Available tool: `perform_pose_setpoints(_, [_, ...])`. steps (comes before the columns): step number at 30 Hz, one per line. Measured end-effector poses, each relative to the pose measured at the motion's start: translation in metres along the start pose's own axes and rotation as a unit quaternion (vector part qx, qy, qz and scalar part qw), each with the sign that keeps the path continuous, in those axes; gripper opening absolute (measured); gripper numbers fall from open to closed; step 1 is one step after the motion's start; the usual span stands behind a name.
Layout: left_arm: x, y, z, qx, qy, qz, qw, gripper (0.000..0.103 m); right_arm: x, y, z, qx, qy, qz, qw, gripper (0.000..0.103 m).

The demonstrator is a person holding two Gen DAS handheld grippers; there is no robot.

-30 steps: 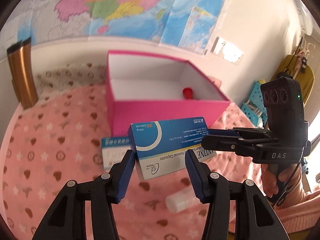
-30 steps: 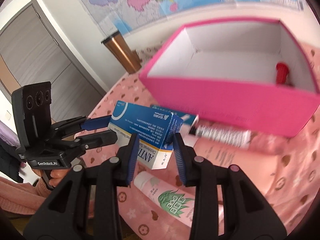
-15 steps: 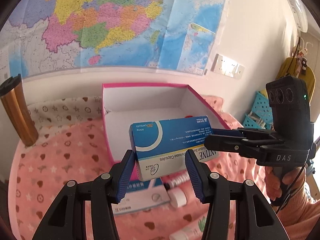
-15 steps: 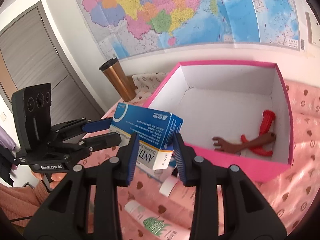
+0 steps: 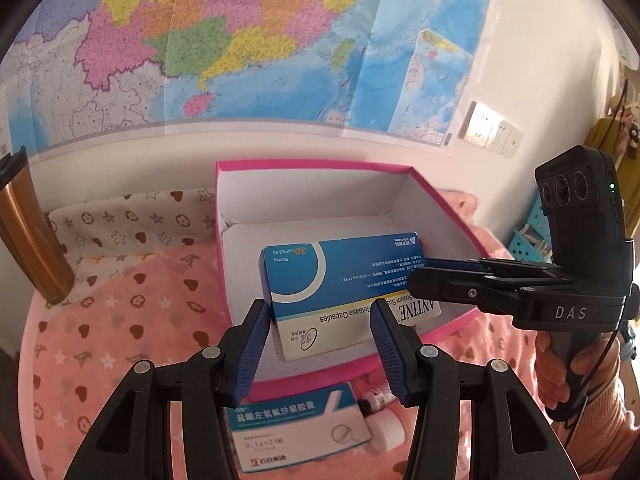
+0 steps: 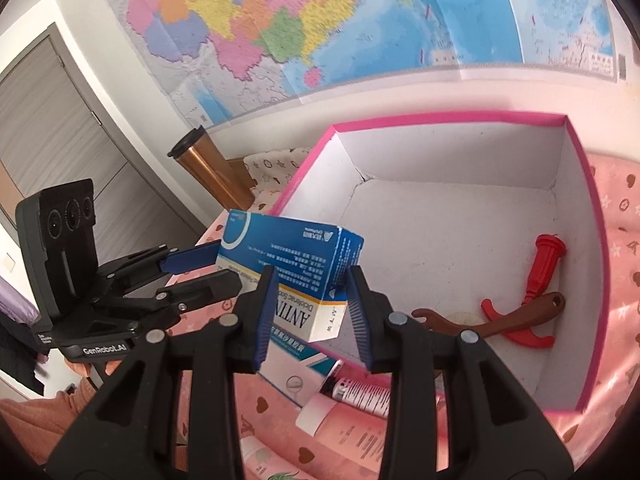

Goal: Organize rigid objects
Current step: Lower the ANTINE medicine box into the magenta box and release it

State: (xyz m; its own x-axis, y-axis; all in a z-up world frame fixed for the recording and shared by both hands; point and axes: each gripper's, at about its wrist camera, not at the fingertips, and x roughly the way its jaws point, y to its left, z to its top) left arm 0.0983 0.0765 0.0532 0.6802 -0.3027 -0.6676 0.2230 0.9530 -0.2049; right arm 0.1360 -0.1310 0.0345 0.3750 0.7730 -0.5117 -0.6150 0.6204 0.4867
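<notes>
Left gripper [image 5: 318, 346]: black plastic arms, ribbed blue pads, silver screws, "GenRobot.AI" lettering. Right gripper [image 6: 312, 312]: same build, "DAS" lettering, three lenses, green light, thin black cable. Pink knit sleeve [image 5: 600, 420].

we count: medicine cartons 2 [image 5: 340, 280] [image 5: 296, 424] | pink box 1 [image 6: 592, 280] | toy tools 2 [image 6: 540, 272] [image 6: 500, 320] | tubes 2 [image 6: 360, 392] [image 6: 340, 420] | copper tumbler 1 [image 6: 212, 172] | grippers 2 [image 5: 316, 344] [image 6: 312, 312]

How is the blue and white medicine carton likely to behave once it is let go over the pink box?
The medicine carton looks like thin card, so probably light and easy to dent. Flat faces mean it should land without rolling. Held at its two ends between left gripper and right gripper, it could tilt if one end is freed first over the pink box.
</notes>
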Motion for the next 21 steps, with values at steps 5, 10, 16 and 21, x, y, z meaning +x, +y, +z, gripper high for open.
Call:
perform_pose_setpoints(5, [0.016, 0.004, -0.001, -0.004, 0.021, 0.007, 0.9997, 0.052, 0.016, -0.015, 0.000, 0.021, 0.020, 0.002, 1.000, 0.038])
perform_pose_setpoints(10, [0.026, 0.005, -0.005, -0.004, 0.039, 0.016, 0.9991, 0.052, 0.030, -0.025, -0.003, 0.039, 0.041, 0.006, 0.998, 0.038])
perform_pose_setpoints(16, [0.032, 0.003, -0.005, 0.002, 0.050, 0.026, 0.9984, 0.052, 0.045, -0.036, -0.006, 0.058, 0.063, 0.004, 0.996, 0.038])
perform_pose_setpoints(21, [0.034, 0.002, -0.003, 0.003, 0.049, 0.043, 0.9979, 0.052, 0.056, -0.041, -0.007, 0.068, 0.073, -0.008, 0.995, 0.038])
